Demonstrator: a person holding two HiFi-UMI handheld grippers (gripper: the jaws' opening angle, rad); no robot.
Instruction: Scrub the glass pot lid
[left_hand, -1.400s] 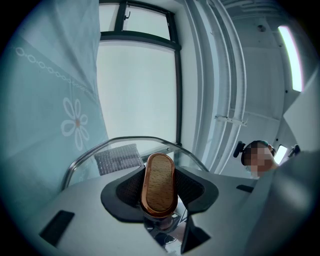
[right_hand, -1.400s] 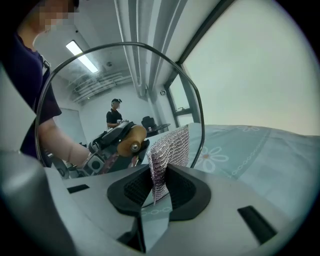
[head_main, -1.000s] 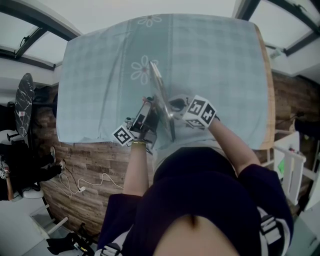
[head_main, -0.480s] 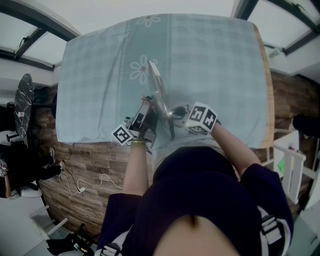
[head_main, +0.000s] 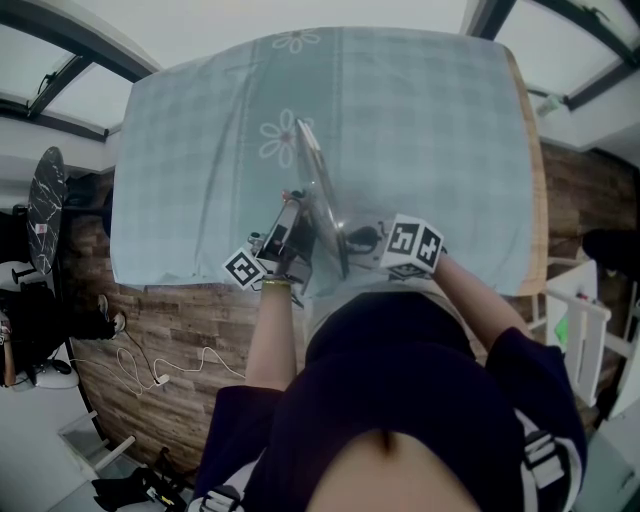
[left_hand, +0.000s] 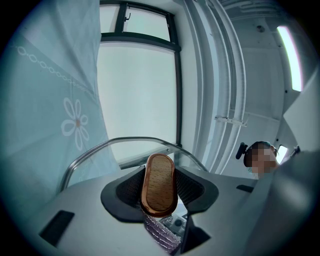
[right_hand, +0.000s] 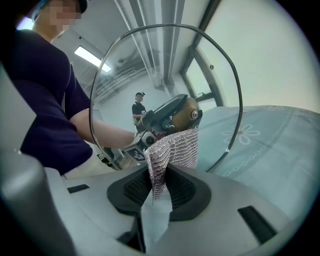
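The glass pot lid (head_main: 318, 190) stands on edge above the blue tablecloth (head_main: 430, 130). My left gripper (head_main: 287, 238) is shut on the lid's wooden knob (left_hand: 159, 184), which fills the gap between its jaws in the left gripper view. The lid's metal rim (left_hand: 95, 151) arcs beyond it. My right gripper (head_main: 372, 238) is on the lid's other face, shut on a silvery mesh scrub cloth (right_hand: 173, 149) that presses against the glass (right_hand: 165, 70). Through the glass the right gripper view shows the knob (right_hand: 189, 113) and the left gripper (right_hand: 150, 131).
The table's near edge (head_main: 200, 282) runs just under both grippers, with wooden floor and a white cable (head_main: 160, 375) beyond it. A white rack (head_main: 575, 330) stands at the right. Another person (right_hand: 138, 106) stands far off in the room.
My right gripper has slid the scrub cloth along the glass toward the near edge of the lid. The left gripper and the lid have stayed put.
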